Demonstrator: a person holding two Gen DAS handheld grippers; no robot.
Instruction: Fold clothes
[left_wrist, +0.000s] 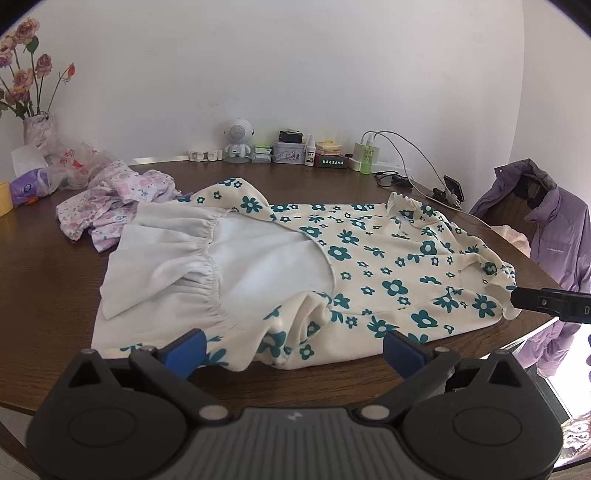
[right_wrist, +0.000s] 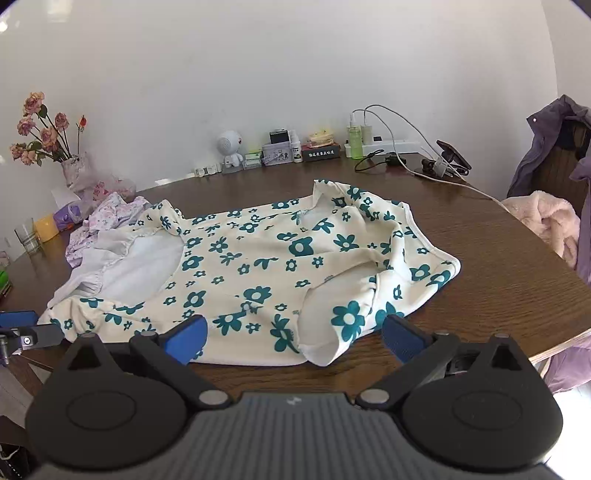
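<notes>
A cream dress with teal flowers (left_wrist: 388, 266) lies spread on the brown table (left_wrist: 44, 273), its white ruffled skirt (left_wrist: 173, 258) to the left. It also shows in the right wrist view (right_wrist: 258, 273). My left gripper (left_wrist: 293, 350) is open at the near hem, blue pads either side of a fabric fold. My right gripper (right_wrist: 293, 338) is open at the near edge by a sleeve (right_wrist: 332, 332). The right gripper's tip shows at the dress's right edge in the left wrist view (left_wrist: 546, 302); the left gripper's tip shows in the right wrist view (right_wrist: 26, 332).
A pink floral garment (left_wrist: 114, 199) lies crumpled behind the skirt. A vase of roses (left_wrist: 33, 110), plastic bags, a toy robot (left_wrist: 238, 142), boxes, bottles, a power strip with cables (right_wrist: 391, 147) and a phone line the back. A purple jacket (left_wrist: 554, 229) hangs on a chair at right.
</notes>
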